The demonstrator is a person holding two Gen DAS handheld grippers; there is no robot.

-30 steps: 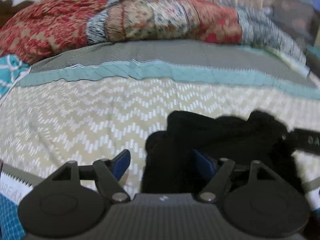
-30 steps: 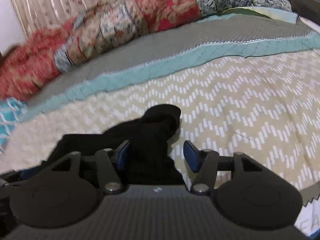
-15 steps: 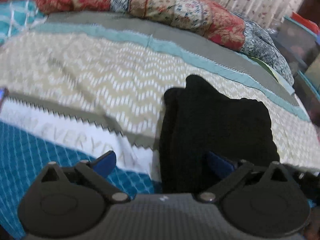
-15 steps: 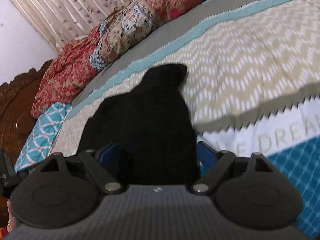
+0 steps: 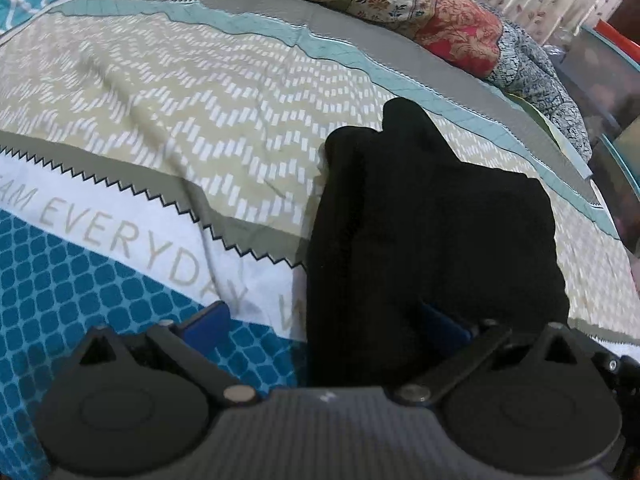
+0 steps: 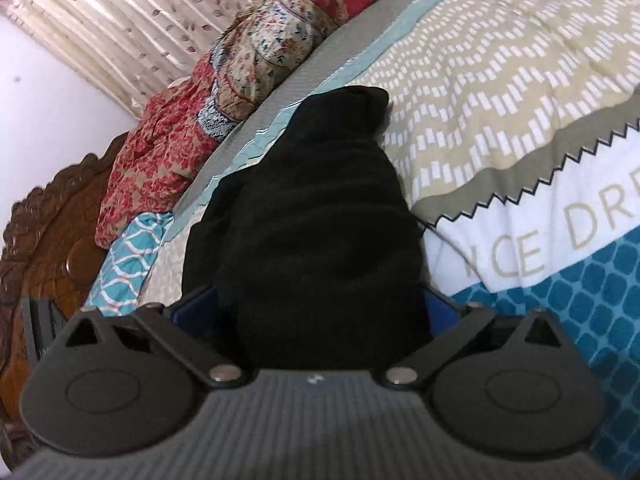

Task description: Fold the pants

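The black pants [image 5: 432, 220] lie in a folded bundle on the patterned bedspread [image 5: 200, 120]. My left gripper [image 5: 326, 326] stands wide open over their near left edge. Its right blue pad lies on the cloth and its left pad hangs over the bedspread. In the right wrist view the same pants [image 6: 320, 208] fill the gap of my right gripper [image 6: 318, 310]. Its jaws are opening, with the bundle's near end between the two blue pads. The nearest part of the pants is hidden under both gripper bodies.
A rolled red and floral quilt [image 5: 400, 4] lies along the far side of the bed, before a pleated curtain [image 6: 120, 20]. A carved wooden headboard [image 6: 48, 240] and a teal patterned pillow [image 6: 128, 256] are at the left of the right wrist view.
Both grippers have opened wider and let go of the pants. Both have tilted down and drawn back, so the lettered and teal part of the bedspread now shows. The pants lie flatter.
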